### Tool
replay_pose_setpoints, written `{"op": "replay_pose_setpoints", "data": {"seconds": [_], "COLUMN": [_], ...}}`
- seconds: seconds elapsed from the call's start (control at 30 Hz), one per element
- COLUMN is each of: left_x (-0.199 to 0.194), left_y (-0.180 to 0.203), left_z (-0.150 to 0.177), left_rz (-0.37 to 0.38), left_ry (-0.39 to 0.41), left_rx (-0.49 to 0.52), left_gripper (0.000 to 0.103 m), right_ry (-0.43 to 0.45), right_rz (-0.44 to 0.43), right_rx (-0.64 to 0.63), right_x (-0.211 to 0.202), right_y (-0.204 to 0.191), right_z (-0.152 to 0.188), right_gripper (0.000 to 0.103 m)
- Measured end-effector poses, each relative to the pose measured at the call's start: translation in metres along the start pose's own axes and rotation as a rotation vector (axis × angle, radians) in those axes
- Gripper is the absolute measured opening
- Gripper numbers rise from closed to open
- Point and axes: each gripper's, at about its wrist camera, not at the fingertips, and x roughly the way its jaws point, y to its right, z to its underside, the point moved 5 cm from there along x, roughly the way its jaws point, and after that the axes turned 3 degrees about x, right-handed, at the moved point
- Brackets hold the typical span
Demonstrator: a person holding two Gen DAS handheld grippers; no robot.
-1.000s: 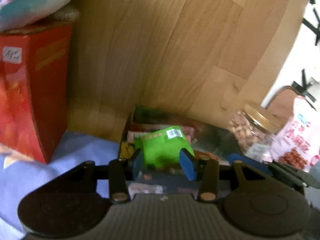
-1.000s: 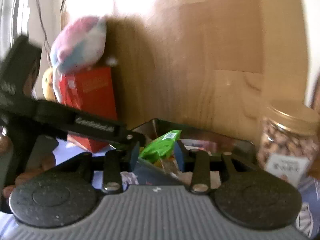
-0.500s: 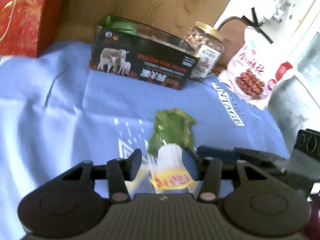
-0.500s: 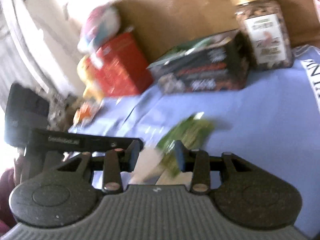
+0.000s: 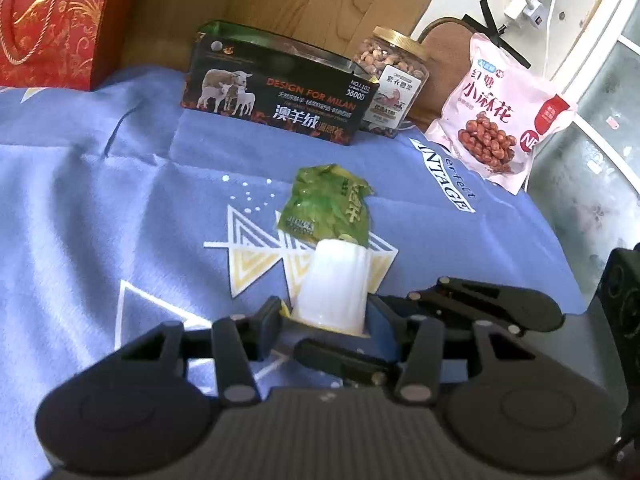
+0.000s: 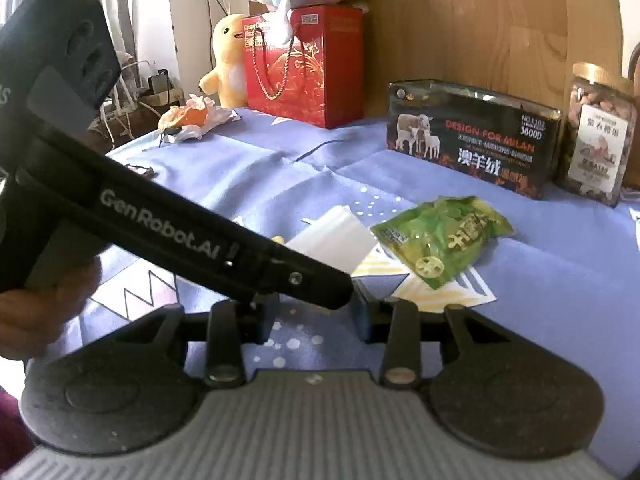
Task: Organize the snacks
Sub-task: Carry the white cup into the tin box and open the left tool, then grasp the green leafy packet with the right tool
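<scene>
Snack situation right now: the left claw is pinching a white packet by its near end, pads snug against both sides; the packet sticks out forward along the fingers, so its long axis runs straight away from the camera. Green snack bag lies flat on the blue cloth over the worktop, touching or slightly tucked under the far end of the white packet; I can't tell which from either view.

Right claw is spread with nothing between the fingers, hovering just above the cloth; the green snack bag sits ahead and off to its right, long axis running diagonally from near-left to far-right. The left gripper's body cuts across the right view and hides most of the white packet, so only a slab of it shows.

My guess is the right claw is the free one for the green bag, since the left is busy; it'd need to swing right and turn to cross the bag's narrow width.

Black box with sheep on it stands at the back with the nut jar just beside it and a pink peanut bag further right; what's in the box is hidden from here, and the yellow bit at the packet's base is too small to read.
</scene>
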Motion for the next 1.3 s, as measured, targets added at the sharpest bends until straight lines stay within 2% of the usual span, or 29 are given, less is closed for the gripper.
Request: {"op": "replay_pose_setpoints", "data": {"seconds": [0.13, 0.2, 0.37, 0.47, 0.57, 0.67, 0.83, 1.0, 1.13, 1.23, 1.3], "left_x": [-0.003, -0.002, -0.013, -0.008, 0.000, 0.008, 0.030, 0.062, 0.092, 0.107, 0.114], "left_y": [0.000, -0.001, 0.003, 0.003, -0.002, -0.004, 0.001, 0.010, 0.006, 0.002, 0.000], "left_z": [-0.001, -0.004, -0.020, -0.035, -0.057, -0.088, -0.150, -0.197, -0.220, -0.224, -0.222], "left_rz": [0.021, 0.035, 0.053, 0.041, 0.047, 0.050, 0.052, 0.036, 0.028, 0.011, -0.027], "left_ry": [-0.009, -0.012, 0.027, 0.024, 0.021, 0.050, 0.108, 0.162, 0.180, 0.175, 0.169], "left_rx": [-0.013, -0.027, -0.021, -0.004, -0.018, -0.025, -0.012, 0.031, 0.017, 0.011, 0.015], "left_gripper": [0.044, 0.044, 0.044, 0.044, 0.044, 0.044, 0.045, 0.045, 0.046, 0.048, 0.047], "right_ry": [0.014, 0.026, 0.096, 0.099, 0.107, 0.150, 0.236, 0.293, 0.307, 0.335, 0.336], "right_rz": [0.012, 0.000, 0.012, 0.018, 0.031, 0.051, 0.121, 0.198, 0.260, 0.287, 0.284], "right_rx": [0.034, 0.036, 0.044, 0.041, 0.045, 0.057, 0.063, 0.086, 0.106, 0.169, 0.202], "right_x": [0.002, 0.000, -0.006, 0.001, 0.011, 0.020, 0.033, 0.054, 0.071, 0.079, 0.081], "right_y": [0.006, 0.003, 0.003, 0.008, 0.019, 0.037, 0.073, 0.118, 0.143, 0.157, 0.161], "right_z": [-0.003, -0.004, -0.016, -0.026, -0.041, -0.062, -0.104, -0.136, -0.148, -0.146, -0.139], "right_gripper": [0.041, 0.032, 0.032, 0.032, 0.032, 0.032, 0.032, 0.032, 0.032, 0.034, 0.034]}}
